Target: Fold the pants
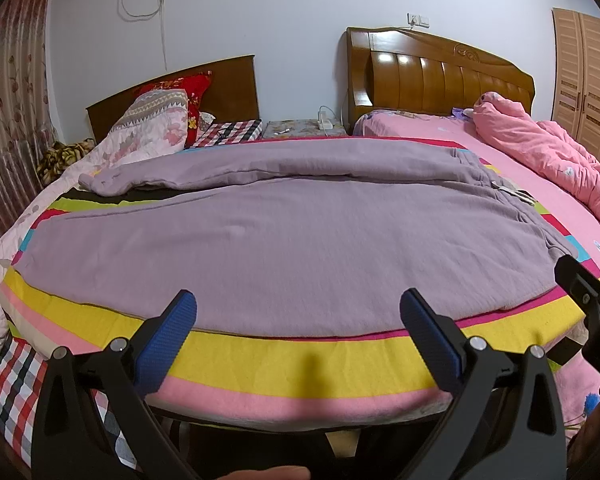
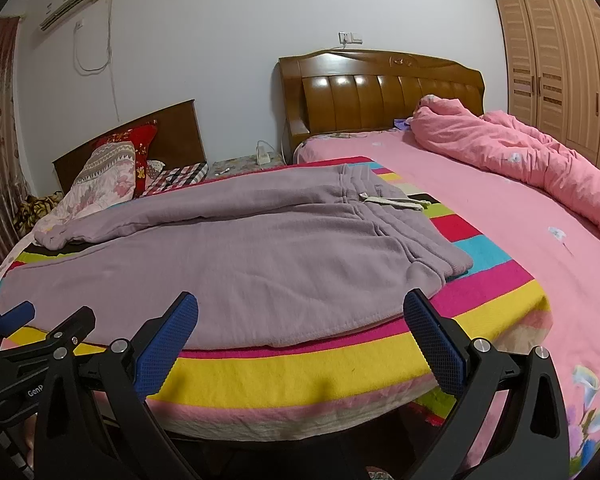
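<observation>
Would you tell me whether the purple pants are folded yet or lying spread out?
Spread out: the purple pants lie flat across the striped blanket, both legs apart, waistband unfolded.

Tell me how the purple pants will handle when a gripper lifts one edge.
The pants look like thick, soft fleece lying limp on the striped blanket, so a lifted edge will probably droop and drag the rest along. The napped fabric should grip the pads rather than slip. The drawstring lies loose and may dangle.
</observation>
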